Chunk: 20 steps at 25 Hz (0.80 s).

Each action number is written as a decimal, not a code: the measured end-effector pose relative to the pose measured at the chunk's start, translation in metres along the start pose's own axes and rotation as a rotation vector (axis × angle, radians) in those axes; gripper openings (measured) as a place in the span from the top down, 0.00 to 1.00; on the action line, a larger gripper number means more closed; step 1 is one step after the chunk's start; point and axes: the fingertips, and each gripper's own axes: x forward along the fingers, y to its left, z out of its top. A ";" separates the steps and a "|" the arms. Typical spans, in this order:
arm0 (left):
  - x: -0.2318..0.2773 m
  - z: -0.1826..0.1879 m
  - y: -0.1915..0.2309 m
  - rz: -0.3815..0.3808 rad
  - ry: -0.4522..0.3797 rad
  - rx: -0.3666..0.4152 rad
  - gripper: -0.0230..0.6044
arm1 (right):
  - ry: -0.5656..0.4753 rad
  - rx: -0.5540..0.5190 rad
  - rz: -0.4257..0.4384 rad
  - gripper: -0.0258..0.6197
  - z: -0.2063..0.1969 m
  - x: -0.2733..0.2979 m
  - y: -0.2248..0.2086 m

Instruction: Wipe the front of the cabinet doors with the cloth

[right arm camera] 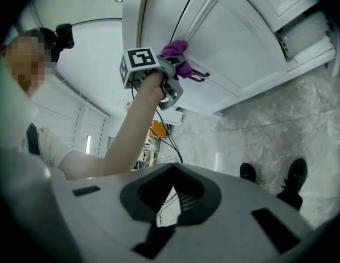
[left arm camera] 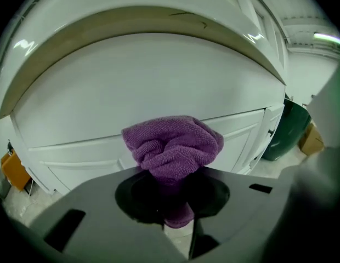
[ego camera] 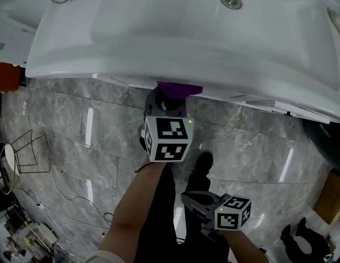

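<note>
The white counter [ego camera: 159,32] with its moulded basin spreads out ahead of and above the left tongs [ego camera: 169,104], its front edge overhanging their tips in the head view. Directly ahead of those tongs stand the white cabinet doors [left arm camera: 159,86], panelled fronts that fill most of the left gripper view under the counter's lip. The grey marble floor [ego camera: 88,147] lies below both tongs, and the right tongs [ego camera: 193,198] hang low over it, nearer the person than the left pair and well apart from the doors. A dark green bin [left arm camera: 284,133] stands on the floor off to the right of the left tongs, beside the end of the cabinet. A black shoe [ego camera: 203,161] rests on the floor between the two pairs in the head view. The left tongs are closed tight on the purple cloth [left arm camera: 173,147], which bunches out beyond their tips in a crumpled wad; from the right gripper view the cloth [right arm camera: 175,51] sits against the upper part of a door front, just under the counter edge. The right tongs [right arm camera: 167,201] are pressed together at the tips with nothing between them, only a thin sliver of light showing lower down. The basin's round metal drain [ego camera: 231,1] lies far ahead and to the right of the left tongs.
</note>
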 end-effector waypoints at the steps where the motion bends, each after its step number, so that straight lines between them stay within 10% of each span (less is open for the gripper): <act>1: 0.001 0.000 0.000 0.012 -0.006 0.012 0.81 | -0.004 0.002 0.002 0.95 0.001 -0.001 -0.002; 12: 0.011 -0.015 -0.023 0.028 -0.025 0.120 0.81 | 0.034 0.002 0.040 0.95 -0.004 -0.004 -0.009; 20: 0.069 -0.093 -0.028 -0.007 0.091 -0.143 0.81 | 0.049 0.007 0.018 0.95 -0.006 -0.023 -0.031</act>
